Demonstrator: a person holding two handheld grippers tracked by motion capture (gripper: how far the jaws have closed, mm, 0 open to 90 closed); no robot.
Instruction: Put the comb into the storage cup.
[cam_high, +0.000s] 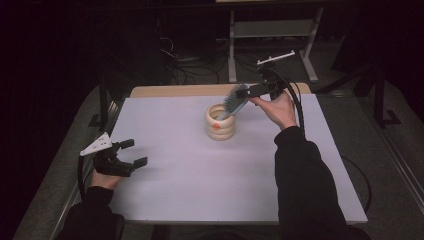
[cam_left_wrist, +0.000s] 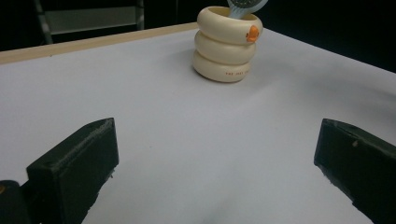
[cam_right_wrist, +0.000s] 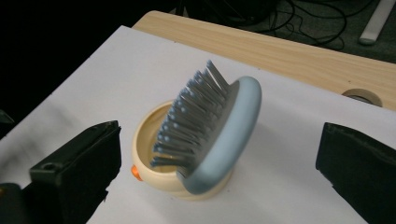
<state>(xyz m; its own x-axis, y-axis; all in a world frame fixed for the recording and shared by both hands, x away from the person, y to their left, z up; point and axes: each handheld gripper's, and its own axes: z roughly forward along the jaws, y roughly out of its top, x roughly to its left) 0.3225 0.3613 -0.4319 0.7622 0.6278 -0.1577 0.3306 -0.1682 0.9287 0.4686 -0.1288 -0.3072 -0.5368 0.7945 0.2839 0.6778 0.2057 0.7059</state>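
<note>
A dim lab: white-topped table (cam_high: 200, 190), tangled floor cables (cam_high: 195, 67) (metal frames behind).

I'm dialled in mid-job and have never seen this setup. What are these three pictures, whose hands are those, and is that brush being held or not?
No robot arm here: a person at a table holds a hand-held gripper in each hand.

The high view looks down on the white table from the person's side. The other two pictures come from cameras riding on the grippers; the black blocks at their bottom corners are that gripper's own fingers.

The left gripper sits near the table's left edge, open, holding nothing.

The right gripper is beside the brush. Its fingers stand wide on either side and do not touch it, so the brush is not held.

On the table stands a cream ringed cup with an orange mark. The blue brush stands in it, handle down, head leaning on the rim.
</note>
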